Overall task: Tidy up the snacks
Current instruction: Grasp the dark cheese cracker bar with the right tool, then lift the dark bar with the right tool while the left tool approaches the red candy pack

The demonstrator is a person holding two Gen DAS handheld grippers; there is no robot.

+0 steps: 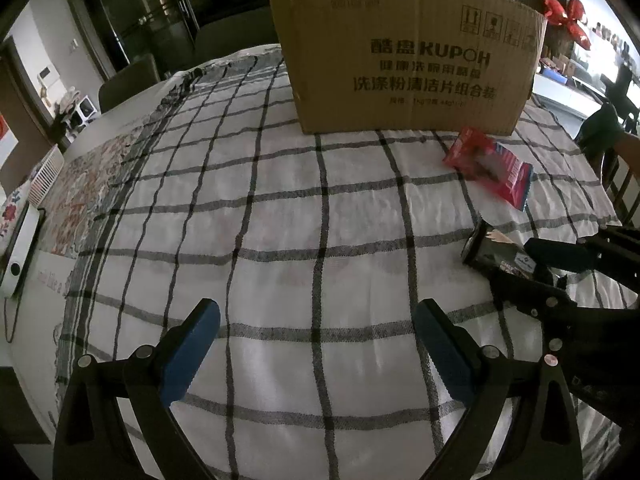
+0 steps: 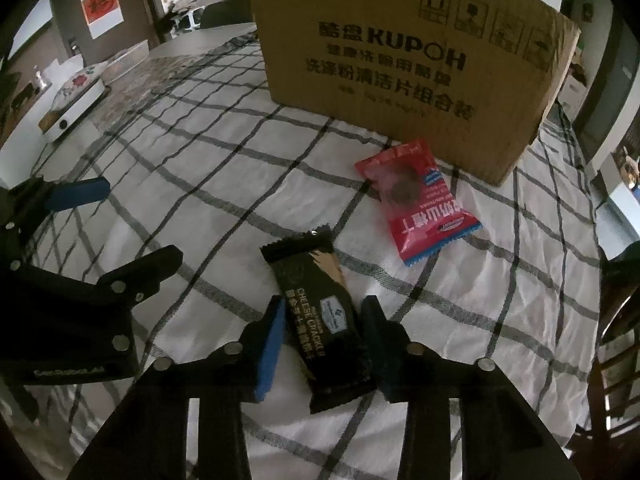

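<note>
Across checked white tablecloth (image 1: 280, 208): wide bare stretch before brown cardboard box (image 1: 404, 56). Left gripper (image 1: 318, 354) agape, empty. Right gripper (image 2: 325, 342) straddling black cheese-cracker packet (image 2: 320, 320), pads at its sides, contact unclear. Red snack sachet (image 2: 416, 200) just beside box.

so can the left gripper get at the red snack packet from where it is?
Probably yes. The left gripper is open over bare checked cloth; the red snack packet lies flat ahead, uncovered. The right gripper at the black cracker packet sits just beside that path.
</note>
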